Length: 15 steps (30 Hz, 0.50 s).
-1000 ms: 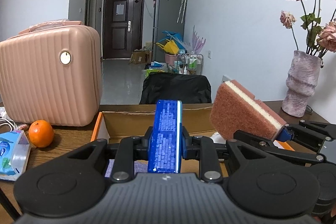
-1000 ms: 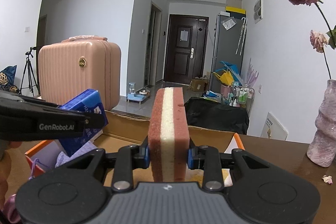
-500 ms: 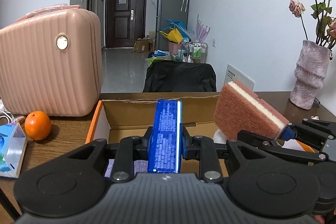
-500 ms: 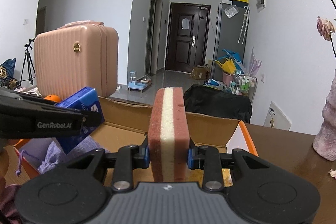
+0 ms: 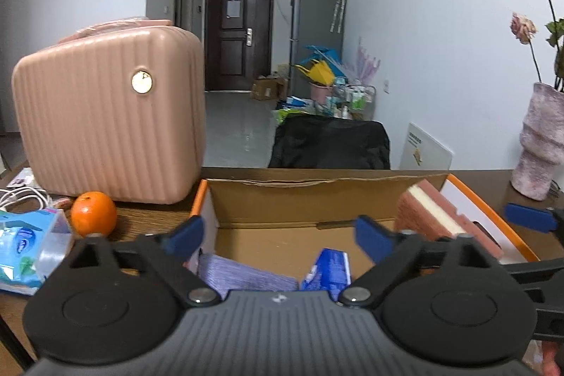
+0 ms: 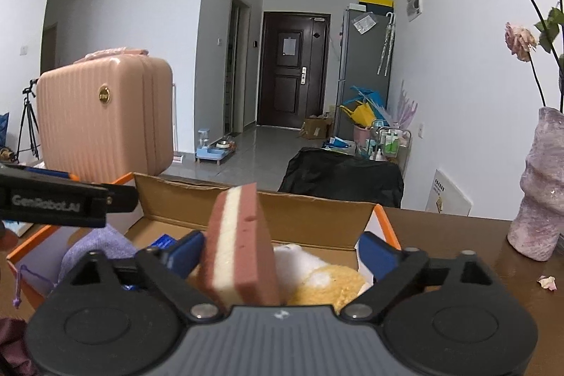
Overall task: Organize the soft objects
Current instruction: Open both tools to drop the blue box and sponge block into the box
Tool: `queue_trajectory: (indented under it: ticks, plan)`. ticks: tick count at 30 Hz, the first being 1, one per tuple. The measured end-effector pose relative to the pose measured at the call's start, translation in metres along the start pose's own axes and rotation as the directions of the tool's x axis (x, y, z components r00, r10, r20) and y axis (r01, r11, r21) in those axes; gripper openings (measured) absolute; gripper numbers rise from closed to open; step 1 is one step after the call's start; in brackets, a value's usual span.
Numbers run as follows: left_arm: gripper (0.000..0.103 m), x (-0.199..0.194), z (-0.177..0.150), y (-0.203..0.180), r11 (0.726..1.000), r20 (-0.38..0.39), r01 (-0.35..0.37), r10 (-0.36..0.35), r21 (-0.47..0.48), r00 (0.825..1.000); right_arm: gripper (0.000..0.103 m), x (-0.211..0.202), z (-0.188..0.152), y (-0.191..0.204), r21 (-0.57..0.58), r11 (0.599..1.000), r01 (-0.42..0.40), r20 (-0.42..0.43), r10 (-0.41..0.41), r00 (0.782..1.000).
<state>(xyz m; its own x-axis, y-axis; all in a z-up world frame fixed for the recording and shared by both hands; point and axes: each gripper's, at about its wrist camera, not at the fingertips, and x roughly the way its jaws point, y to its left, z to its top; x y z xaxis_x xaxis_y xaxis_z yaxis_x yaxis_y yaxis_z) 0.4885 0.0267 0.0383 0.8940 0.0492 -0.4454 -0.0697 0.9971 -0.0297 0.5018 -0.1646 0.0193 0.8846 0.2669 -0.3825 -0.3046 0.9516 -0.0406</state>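
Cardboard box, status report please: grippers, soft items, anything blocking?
Both grippers, left and right, just opened. Blue pack and sponge released into the cardboard box. Nothing blocking.

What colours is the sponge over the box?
Reddish-brown outer layers with a cream middle stripe on the sponge; clearest in the right wrist view.

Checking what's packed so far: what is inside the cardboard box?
In the cardboard box: sponge, blue packet, purple cloth, a white-and-yellow soft thing. The grippers' bodies cover its near floor.
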Motion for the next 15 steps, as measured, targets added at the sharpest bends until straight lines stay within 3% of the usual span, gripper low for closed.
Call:
queue_trajectory:
  ticks: [3,15]
  plan:
    - [0.103,-0.002,0.001,0.003,1.0,0.005,-0.011,0.011,-0.011,1.0,0.103,-0.002,0.0,-0.004,0.012,1.0,0.006,0.004,-0.006,1.0]
    - [0.103,-0.01,0.003,0.009,1.0,0.013,-0.016,0.016,-0.027,1.0,0.103,-0.012,0.0,-0.007,0.018,1.0,0.011,0.015,-0.011,1.0]
